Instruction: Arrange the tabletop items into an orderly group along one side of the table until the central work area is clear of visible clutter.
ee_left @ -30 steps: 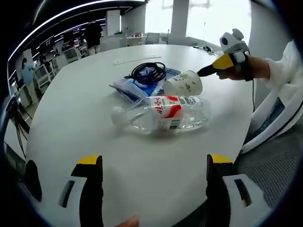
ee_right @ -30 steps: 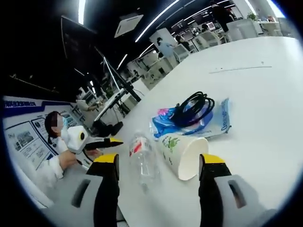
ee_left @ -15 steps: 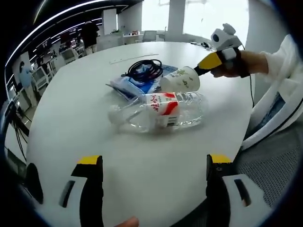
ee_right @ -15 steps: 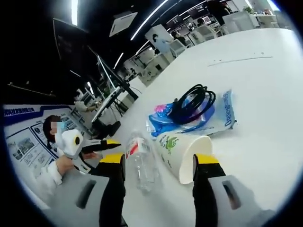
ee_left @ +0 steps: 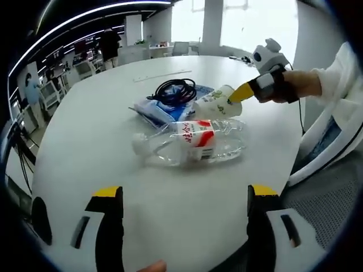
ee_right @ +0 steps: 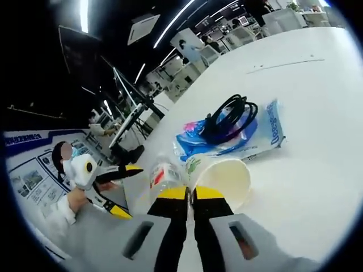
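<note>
Right gripper (ee_right: pixel 190 194) jaws, apart half second ago, now pinched on near rim of paper cup (ee_right: pixel 224 180) lying on side on table (ee_right: pixel 306 136); bottle (ee_right: pixel 161 174) left, partly hidden.

Left gripper view: left gripper (ee_left: pixel 184 192) jaws wide apart over table near edge, holding nothing. Cup (ee_left: pixel 218 102) far right of bottle (ee_left: pixel 193 144), cable (ee_left: pixel 177 89) on blue packet (ee_left: pixel 161 109) behind.

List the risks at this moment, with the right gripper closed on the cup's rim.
1. The right gripper pinches only one edge of the paper cup; the thin wall may crumple or slip when lifted.
2. The clear bottle lies on its side touching the cup, so moving the cup may set it rolling toward the table edge.
3. The black cable rests loosely on the blue packet and could snag.
</note>
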The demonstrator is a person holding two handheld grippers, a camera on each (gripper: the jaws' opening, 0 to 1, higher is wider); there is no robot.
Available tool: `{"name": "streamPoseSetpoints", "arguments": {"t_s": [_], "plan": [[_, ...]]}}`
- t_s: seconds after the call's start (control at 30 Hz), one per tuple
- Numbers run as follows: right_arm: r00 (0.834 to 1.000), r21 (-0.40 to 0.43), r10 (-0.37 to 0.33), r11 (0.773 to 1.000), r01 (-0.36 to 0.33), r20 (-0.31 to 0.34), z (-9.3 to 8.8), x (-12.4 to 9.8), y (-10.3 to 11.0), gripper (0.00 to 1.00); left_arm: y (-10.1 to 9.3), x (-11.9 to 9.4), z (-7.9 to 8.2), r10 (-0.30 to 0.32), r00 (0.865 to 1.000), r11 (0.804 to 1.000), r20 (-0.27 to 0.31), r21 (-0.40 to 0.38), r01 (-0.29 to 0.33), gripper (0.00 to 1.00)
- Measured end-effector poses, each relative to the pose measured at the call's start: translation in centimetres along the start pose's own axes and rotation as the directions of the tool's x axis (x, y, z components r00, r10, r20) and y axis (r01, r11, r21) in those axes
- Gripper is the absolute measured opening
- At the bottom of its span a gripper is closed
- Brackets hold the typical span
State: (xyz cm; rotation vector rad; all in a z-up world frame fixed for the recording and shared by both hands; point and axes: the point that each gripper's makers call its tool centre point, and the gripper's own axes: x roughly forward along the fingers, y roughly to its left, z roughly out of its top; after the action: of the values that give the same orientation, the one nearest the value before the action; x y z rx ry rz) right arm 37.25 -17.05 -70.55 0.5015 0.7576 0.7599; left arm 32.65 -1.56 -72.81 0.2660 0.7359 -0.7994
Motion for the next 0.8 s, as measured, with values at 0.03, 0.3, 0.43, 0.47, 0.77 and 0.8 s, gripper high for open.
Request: {"name": "streamPoseSetpoints", "arguments": {"t_s": [0.03,0.3,0.43,0.47,0.77,0.8], "plan": [[1.0,0.006,0.003,1.0,-0.003,0.002,0.1,0.0,0.1,0.0,0.1,0.0,0.0,0.001,1.0,1.0,0.0,0.0,-0.001,0.93],[0.991,0.141,0.045,0.988,-0.063,0.129,2.0,-4.7,-0.1,0.0,0.6,-0.1,0.2,0.013,0.999,0.998,0.037,-0.058,-0.011,0.93],[0.98,0.177,0.017,0.983,-0.053,0.199,3.4,-8.8,-1.7,0.0,1.1,-0.3,1.4,0.023,0.994,0.992,0.104,-0.125,-0.01,0.93],[0.976,0.181,0.002,0.983,-0.043,0.218,3.9,-10.0,-2.4,0.0,1.3,-0.4,1.5,0.027,0.993,0.99,0.116,-0.138,-0.011,0.93],[0.958,0.201,-0.073,0.979,0.016,0.276,4.7,-16.4,-5.8,0.0,2.4,-1.6,2.7,0.089,0.975,0.971,0.205,-0.237,-0.039,0.91],[0.958,0.197,-0.073,0.98,0.018,0.278,4.7,-16.7,-5.9,0.0,2.4,-1.7,2.8,0.09,0.974,0.97,0.209,-0.241,-0.038,0.91]]}}
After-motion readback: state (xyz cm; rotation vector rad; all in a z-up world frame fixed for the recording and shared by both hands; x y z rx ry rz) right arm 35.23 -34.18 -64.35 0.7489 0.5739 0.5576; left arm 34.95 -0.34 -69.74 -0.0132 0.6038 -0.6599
